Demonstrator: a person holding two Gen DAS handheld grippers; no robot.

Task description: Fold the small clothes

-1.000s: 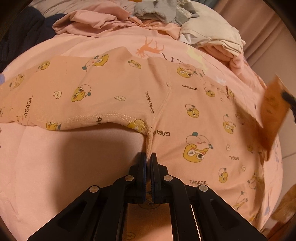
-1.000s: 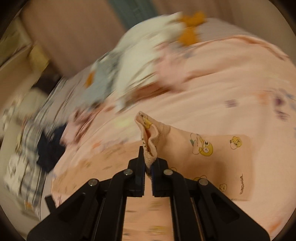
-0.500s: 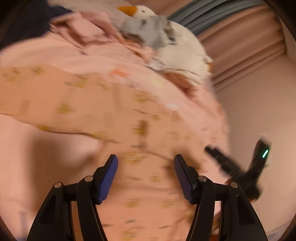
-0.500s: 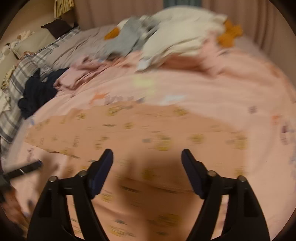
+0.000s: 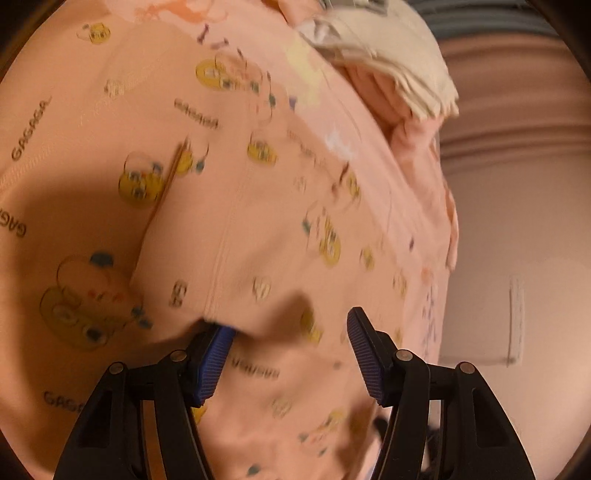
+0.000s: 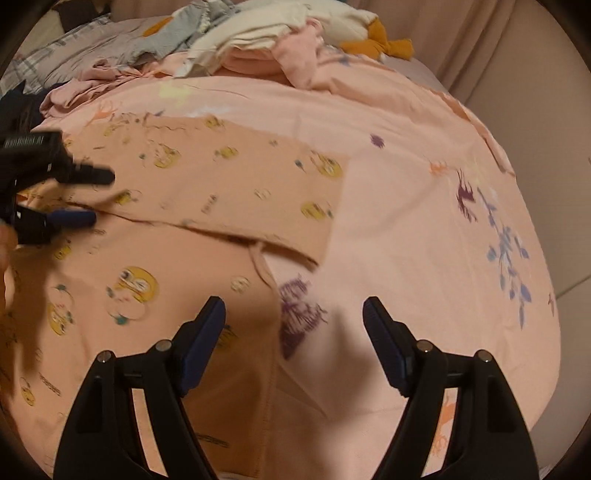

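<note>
Baby pants (image 6: 236,192) in peach cloth, printed with yellow cartoon faces and the word GAGAGA, lie spread on the pink bedsheet (image 6: 424,192), with one leg already laid across the other so its cuff ends near the middle of the bed. You are between folds: neither tool has hold of anything.

Your right gripper (image 6: 294,347) hangs over the near hem of the pants with its jaws wide apart, one finger above the peach cloth and the other above the bare sheet; nothing is pinched between them. Your left gripper (image 5: 291,354) has its jaws about half spread and closing slightly. A loose edge of the pants drapes over its left pad (image 5: 212,363), but the pads do not press on it. From the right wrist view you can see that same left tool at the far left, over the waist end of the garment.

For the next fold, you probably need to catch the two near corners, one with each tool, and carry them over together so the pants halve evenly. Get both layers of cloth in before you squeeze, and keep clear of the sheet beneath. The pile of unfolded laundry (image 6: 258,33) at the head of the bed sits well apart and should not interfere.
</note>
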